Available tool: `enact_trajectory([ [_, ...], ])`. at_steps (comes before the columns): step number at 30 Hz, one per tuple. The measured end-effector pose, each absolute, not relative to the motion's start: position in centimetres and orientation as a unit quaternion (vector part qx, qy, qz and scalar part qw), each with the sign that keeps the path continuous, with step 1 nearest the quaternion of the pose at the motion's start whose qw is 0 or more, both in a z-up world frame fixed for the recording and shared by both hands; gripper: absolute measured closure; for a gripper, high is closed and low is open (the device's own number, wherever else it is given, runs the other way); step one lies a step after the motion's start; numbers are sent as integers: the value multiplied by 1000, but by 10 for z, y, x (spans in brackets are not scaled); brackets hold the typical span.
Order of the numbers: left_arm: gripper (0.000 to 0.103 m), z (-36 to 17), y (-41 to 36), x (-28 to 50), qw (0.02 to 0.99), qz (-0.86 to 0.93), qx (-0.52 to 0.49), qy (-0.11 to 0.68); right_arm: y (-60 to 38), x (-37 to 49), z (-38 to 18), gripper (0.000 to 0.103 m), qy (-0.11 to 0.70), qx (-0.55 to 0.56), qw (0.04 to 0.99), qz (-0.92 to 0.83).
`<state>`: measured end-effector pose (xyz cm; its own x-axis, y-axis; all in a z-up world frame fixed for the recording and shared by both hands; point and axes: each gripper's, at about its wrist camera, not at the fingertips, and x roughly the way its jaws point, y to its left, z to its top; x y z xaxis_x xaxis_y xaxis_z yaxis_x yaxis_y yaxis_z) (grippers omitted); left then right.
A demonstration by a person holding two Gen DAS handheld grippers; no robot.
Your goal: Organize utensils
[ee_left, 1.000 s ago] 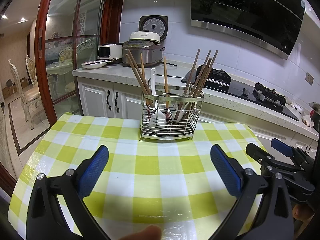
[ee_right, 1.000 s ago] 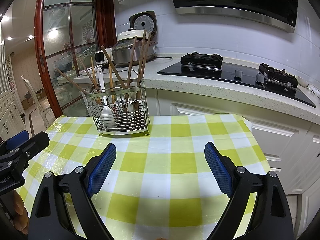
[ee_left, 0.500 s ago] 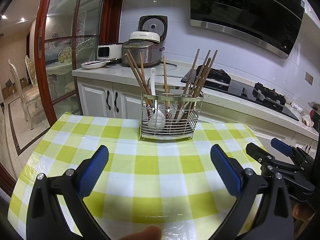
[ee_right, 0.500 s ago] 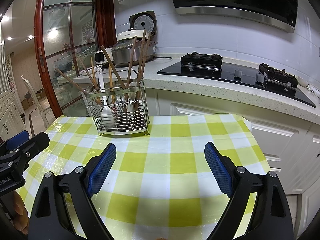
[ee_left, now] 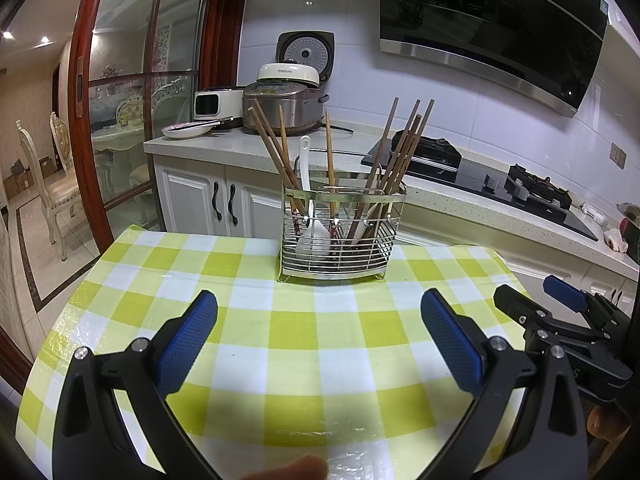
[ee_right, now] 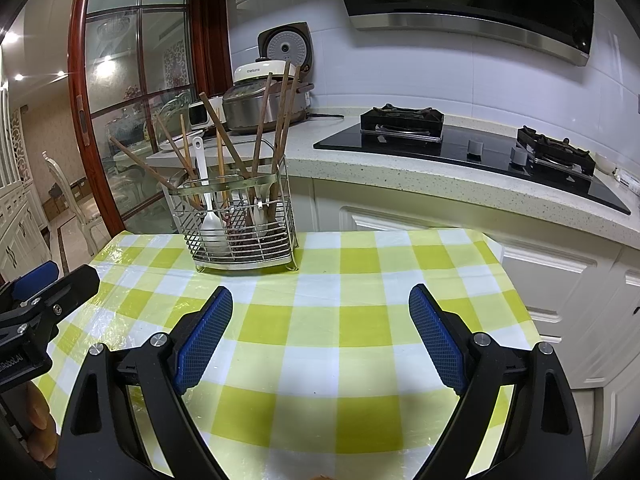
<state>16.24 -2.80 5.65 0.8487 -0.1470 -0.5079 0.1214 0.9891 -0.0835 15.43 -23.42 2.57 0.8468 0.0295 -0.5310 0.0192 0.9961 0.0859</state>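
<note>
A wire utensil basket stands at the far side of the checked table; it also shows in the right wrist view. It holds several wooden chopsticks and white spoons. My left gripper is open and empty, above the table in front of the basket. My right gripper is open and empty, to the right of the basket. Each gripper shows at the edge of the other's view: the right gripper in the left wrist view, the left gripper in the right wrist view.
A kitchen counter with a gas hob and a rice cooker runs behind the table. White cabinets stand below it. A glass sliding door is at the left.
</note>
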Motion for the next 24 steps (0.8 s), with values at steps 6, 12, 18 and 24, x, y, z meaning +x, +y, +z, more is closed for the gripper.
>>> enact_trajectory([
  [6, 4, 57, -30, 162, 962, -69, -22, 264, -235, 154, 26, 19, 276, 44, 960, 3],
  [12, 4, 56, -33, 162, 964, -69, -24, 257, -236, 154, 26, 19, 276, 45, 960, 3],
  [18, 4, 56, -32, 160, 967, -57, -22, 246, -237, 154, 26, 19, 277, 45, 960, 3],
  [24, 4, 55, -32, 160, 967, -58, -18, 246, -237, 154, 26, 19, 277, 45, 960, 3],
])
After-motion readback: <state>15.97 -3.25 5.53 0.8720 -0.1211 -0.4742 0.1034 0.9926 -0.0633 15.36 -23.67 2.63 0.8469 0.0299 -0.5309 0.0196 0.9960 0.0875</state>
